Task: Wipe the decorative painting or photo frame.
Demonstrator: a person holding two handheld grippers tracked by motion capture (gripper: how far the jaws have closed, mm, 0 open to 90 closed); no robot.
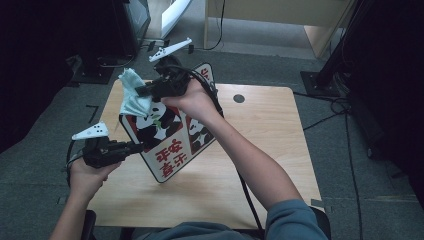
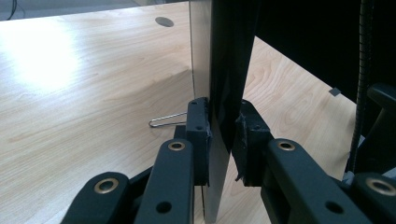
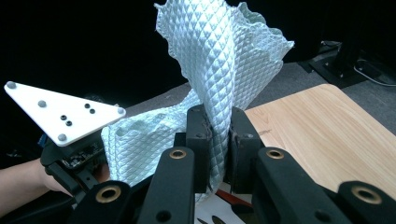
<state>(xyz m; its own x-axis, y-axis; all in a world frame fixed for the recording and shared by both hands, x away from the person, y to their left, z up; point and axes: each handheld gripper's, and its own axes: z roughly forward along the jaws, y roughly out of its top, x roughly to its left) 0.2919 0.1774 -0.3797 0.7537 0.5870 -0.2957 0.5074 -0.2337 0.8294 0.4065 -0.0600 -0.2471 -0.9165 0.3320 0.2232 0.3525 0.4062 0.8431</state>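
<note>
A sign board [image 1: 165,145] with pandas and red characters is held tilted above the wooden table [image 1: 265,130]. My left gripper [image 1: 137,146] is shut on the board's left edge. In the left gripper view the pads clamp the thin board [image 2: 224,70] edge-on, my left gripper [image 2: 222,135] closed tight on it. My right gripper [image 1: 142,91] is shut on a pale blue quilted cloth [image 1: 132,95] at the board's upper left corner. In the right gripper view the cloth [image 3: 224,60] stands up between the jaws of my right gripper [image 3: 218,140], and the left gripper's white plate [image 3: 60,114] lies beyond it.
A round cable hole [image 1: 239,98] sits near the table's far edge. A bent wire clip [image 2: 166,121] shows beside the board. Black stands and cables [image 1: 340,110] lie on the grey floor to the right, and pale wooden furniture [image 1: 280,15] stands behind.
</note>
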